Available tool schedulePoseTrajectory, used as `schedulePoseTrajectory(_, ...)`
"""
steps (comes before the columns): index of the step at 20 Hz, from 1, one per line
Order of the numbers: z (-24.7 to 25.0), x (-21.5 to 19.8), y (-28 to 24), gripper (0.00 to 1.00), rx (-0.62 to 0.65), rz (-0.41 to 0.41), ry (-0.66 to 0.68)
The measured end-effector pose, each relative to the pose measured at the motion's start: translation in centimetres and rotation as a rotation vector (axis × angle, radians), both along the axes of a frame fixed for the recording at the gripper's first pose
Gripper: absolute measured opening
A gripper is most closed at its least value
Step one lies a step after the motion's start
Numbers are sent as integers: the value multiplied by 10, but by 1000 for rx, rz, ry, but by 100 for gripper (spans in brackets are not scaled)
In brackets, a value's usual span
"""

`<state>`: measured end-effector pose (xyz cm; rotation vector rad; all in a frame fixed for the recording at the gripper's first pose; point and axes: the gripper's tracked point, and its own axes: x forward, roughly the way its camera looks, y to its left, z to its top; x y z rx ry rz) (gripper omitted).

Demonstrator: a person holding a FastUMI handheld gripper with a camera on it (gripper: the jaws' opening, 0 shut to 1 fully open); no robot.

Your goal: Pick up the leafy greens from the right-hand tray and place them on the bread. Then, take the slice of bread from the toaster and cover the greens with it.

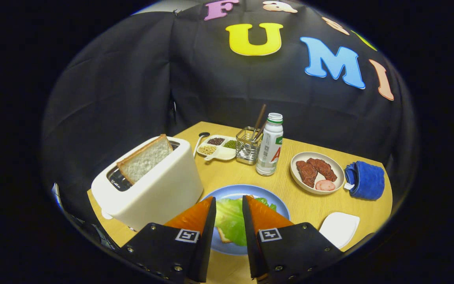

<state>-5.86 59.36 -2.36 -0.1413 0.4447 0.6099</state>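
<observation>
Two tool (229,205) fingers parted, empty, above greens (230,221) on bread (224,236); toaster (152,185) slice (145,162) upright.

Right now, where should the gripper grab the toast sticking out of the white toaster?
Grip the square slice of white bread by its raised top corner, coming down from above. It leans tilted out of the white toaster's slot, faces exposed. The gripper hangs open over the green lettuce leaf.
</observation>
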Motion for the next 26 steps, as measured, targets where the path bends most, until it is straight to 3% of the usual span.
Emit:
schedulePoseTrajectory(9, 32, -67, 62, 40, 151, 57, -232)
schedulePoseTrajectory(13, 50, -83, 87, 40, 130, 90, -342)
schedulePoseTrajectory(20, 29, -68, 128, 40, 77, 54, -352)
schedulePoseTrajectory(26, 15, -43, 132, 40, 48, -29, -319)
